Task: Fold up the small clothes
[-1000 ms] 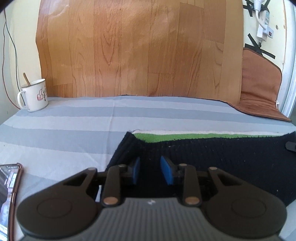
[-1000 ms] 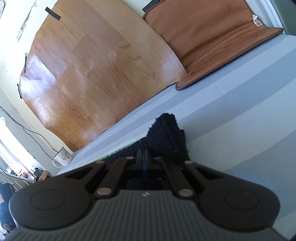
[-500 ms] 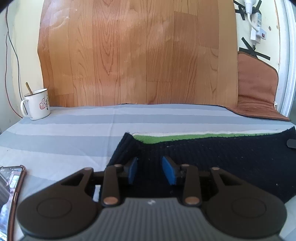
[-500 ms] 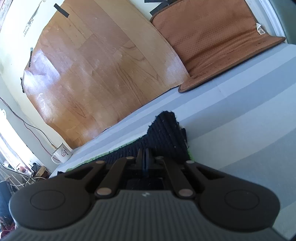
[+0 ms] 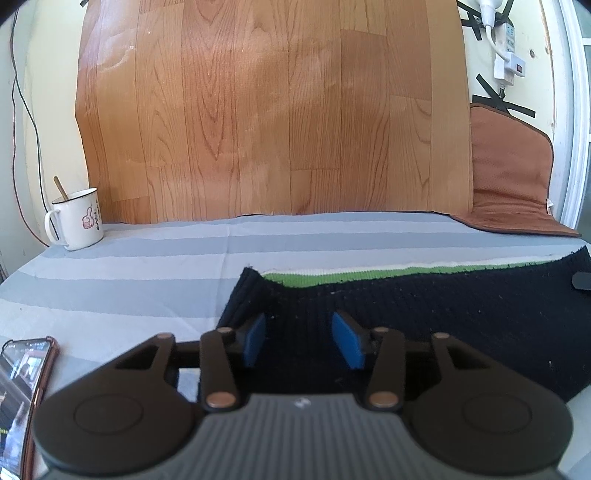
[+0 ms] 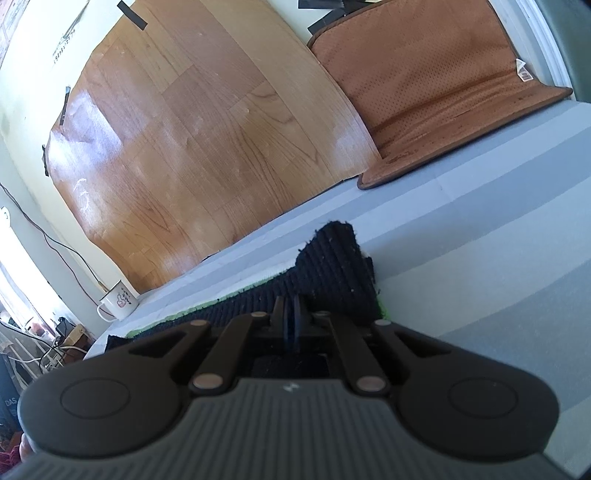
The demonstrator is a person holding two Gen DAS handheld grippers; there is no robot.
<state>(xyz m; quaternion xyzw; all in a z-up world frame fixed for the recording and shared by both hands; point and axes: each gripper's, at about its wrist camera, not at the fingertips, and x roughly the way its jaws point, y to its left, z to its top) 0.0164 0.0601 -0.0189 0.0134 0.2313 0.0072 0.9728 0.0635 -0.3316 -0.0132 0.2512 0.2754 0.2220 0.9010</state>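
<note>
Wood-grain vinyl sheet (image 5: 269, 110) is leaning against a pale yellow wall (image 5: 44, 92), its corners taped with black tape (image 6: 133, 16). Grey-and-white striped cloth (image 5: 147, 273) is covering the work surface. Brown perforated mat (image 5: 509, 173) is standing against the wall at the right, bending onto the cloth. White power strip (image 5: 508, 48) is hanging above the mat, plug in it. Thin dark cable (image 5: 26, 110) is running down the wall at left. White door or window frame (image 5: 576, 110) is edging the right side. Daylight is glaring on the sheet (image 6: 85, 122); cluttered wires (image 6: 51, 354) are showing far left in the right wrist view.
</note>
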